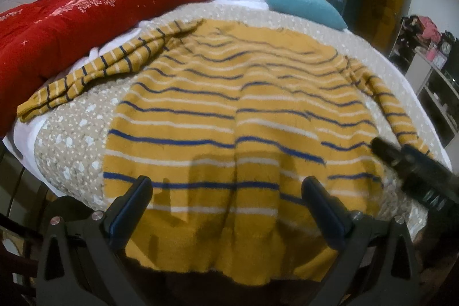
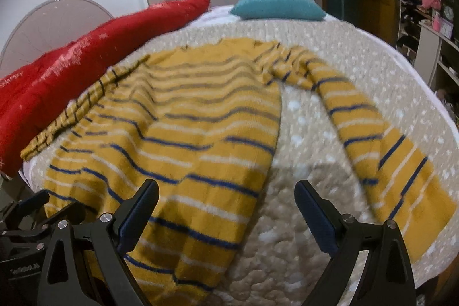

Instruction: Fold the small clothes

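A mustard-yellow sweater (image 1: 229, 116) with blue and white stripes lies flat on the bed, hem toward me, both sleeves spread out. It also shows in the right wrist view (image 2: 183, 134). My left gripper (image 1: 226, 191) is open and empty over the middle of the hem. My right gripper (image 2: 226, 194) is open and empty over the hem's right corner and the bedspread beside it. The right sleeve (image 2: 381, 139) lies to its right. The right gripper's body (image 1: 416, 171) shows at the right in the left wrist view.
The beige dotted bedspread (image 2: 330, 53) covers the bed. A red quilt (image 1: 71, 27) lies along the left side, under the left sleeve (image 1: 94, 73). A teal pillow (image 2: 278, 5) sits at the head. Cluttered shelves (image 2: 430, 27) stand at the right.
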